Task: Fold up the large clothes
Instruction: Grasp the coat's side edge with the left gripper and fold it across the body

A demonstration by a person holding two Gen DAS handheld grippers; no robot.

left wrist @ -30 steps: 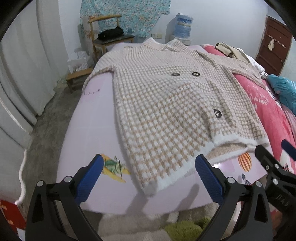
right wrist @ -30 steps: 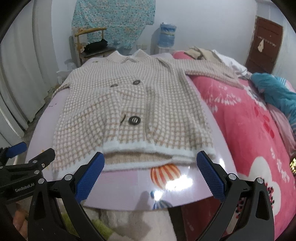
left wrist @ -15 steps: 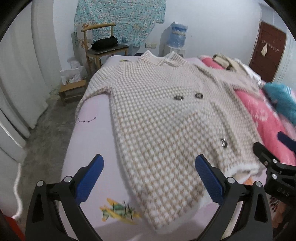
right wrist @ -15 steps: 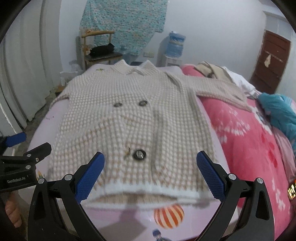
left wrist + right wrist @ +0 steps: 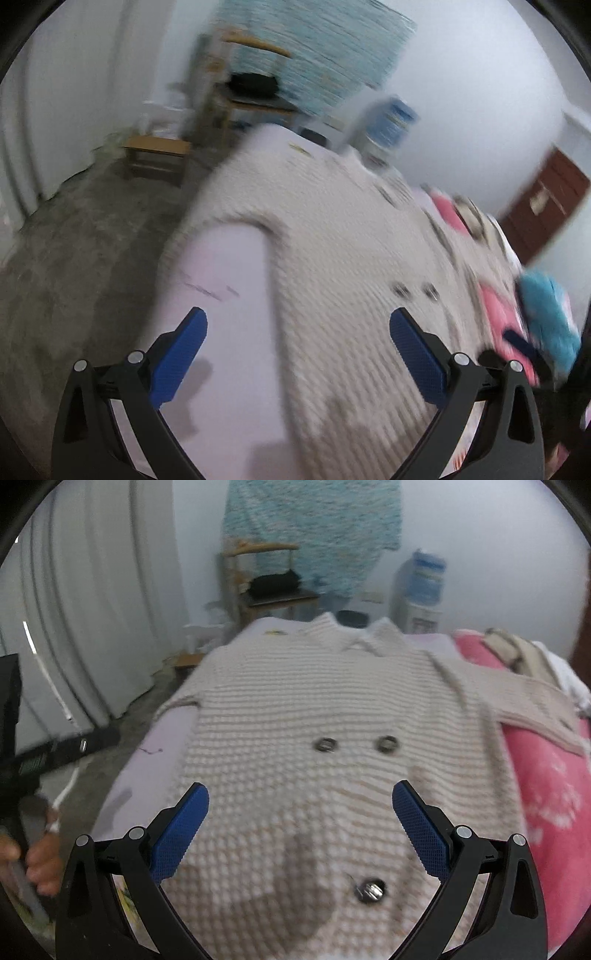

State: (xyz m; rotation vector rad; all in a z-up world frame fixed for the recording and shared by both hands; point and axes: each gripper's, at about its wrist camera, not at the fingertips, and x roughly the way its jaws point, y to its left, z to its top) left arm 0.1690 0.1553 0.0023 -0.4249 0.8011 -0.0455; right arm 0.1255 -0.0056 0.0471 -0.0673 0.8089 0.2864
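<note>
I saw the bed (image 5: pixel 147 760), its lilac sheet bare along the left edge and a pink blanket (image 5: pixel 546 797) along the right. The knitted coat (image 5: pixel 295 709) lay flat, front up, across most of it: beige-and-white check, dark buttons (image 5: pixel 386 743), collar at the far edge, one sleeve stretched over the pink blanket. My right gripper (image 5: pixel 301 825) hung over the coat's lower front, jaws wide, holding nothing. My left gripper (image 5: pixel 297 354), also wide and empty, hung over the coat's left side and the bare sheet; that view was blurred.
</note>
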